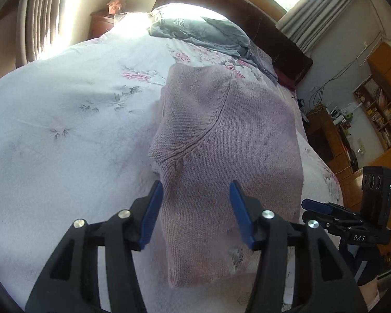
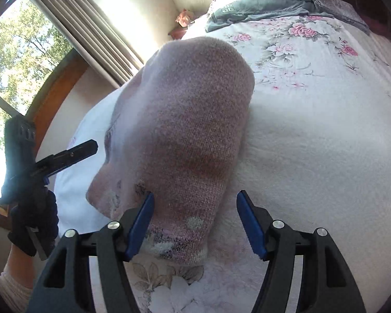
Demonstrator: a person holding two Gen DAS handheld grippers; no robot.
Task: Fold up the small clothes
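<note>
A: Why is the left hand-held gripper (image 1: 196,203) spread wide over the sweater (image 1: 221,135)?

B: Its blue fingers (image 1: 151,216) stand apart on either side of the near part of the knit, gripping nothing. I'd guess it is lined up to pinch an edge for the next fold. The sweater lies flat on the bed (image 1: 65,120), already narrowed into a long strip running from near to far, so some folding looks done.

A: And the right hand-held gripper (image 2: 195,217)?

B: Also open and empty, hanging over the near patterned hem, with its left finger (image 2: 140,227) over the cloth and the right one above bare sheet.

A: What does each camera add?

B: The left view shows a diagonal seam across the knit and shelves (image 1: 378,114) at the far right. The right view shows the hem's pale spots, a window (image 2: 18,52) at the left, and a dark glove (image 2: 34,216) holding the other tool. Both catch a grey pillow (image 2: 260,5) at the far end.
</note>
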